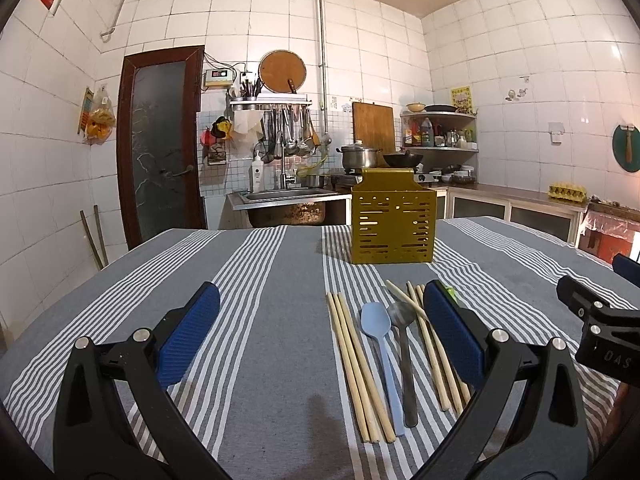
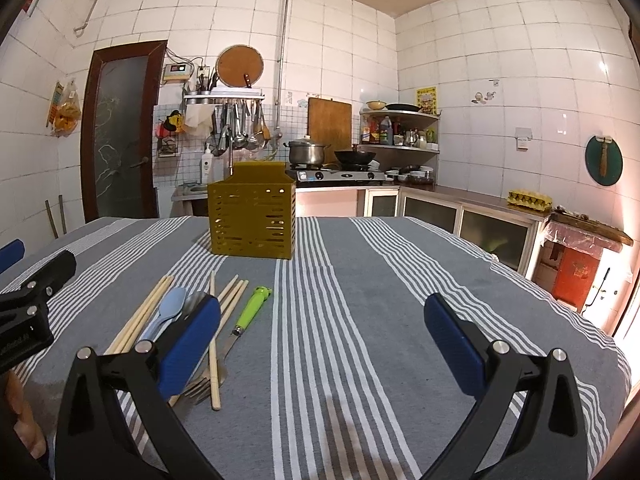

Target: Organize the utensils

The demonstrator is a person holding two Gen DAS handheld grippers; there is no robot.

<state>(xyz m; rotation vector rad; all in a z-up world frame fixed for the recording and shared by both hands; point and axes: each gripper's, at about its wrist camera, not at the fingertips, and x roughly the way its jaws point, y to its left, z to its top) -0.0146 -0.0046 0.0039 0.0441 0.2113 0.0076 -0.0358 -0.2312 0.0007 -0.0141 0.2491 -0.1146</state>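
Yellow caddy (image 1: 393, 227) stands empty, I think; chopsticks (image 1: 357, 368), spoons (image 1: 376, 334) and peeler (image 2: 253, 309) lie just before it, so both my grippers, left gripper (image 1: 320, 340) and right gripper (image 2: 322, 344), hover with jaws wide, holding nothing.

We see the slotted mustard-yellow metal caddy (image 1: 393, 227) standing on the striped grey cloth-covered counter (image 1: 256, 320); before it lie wooden chopsticks (image 1: 356, 364), a pale-blue plastic spoon (image 1: 376, 328) and a steel spoon (image 1: 402, 316).

One yellow holder (image 1: 393, 227), two spoons (image 1: 376, 322), one fork (image 2: 199, 389), one green-handled peeler (image 2: 253, 310), several chopsticks (image 1: 356, 364); exact number unclear.
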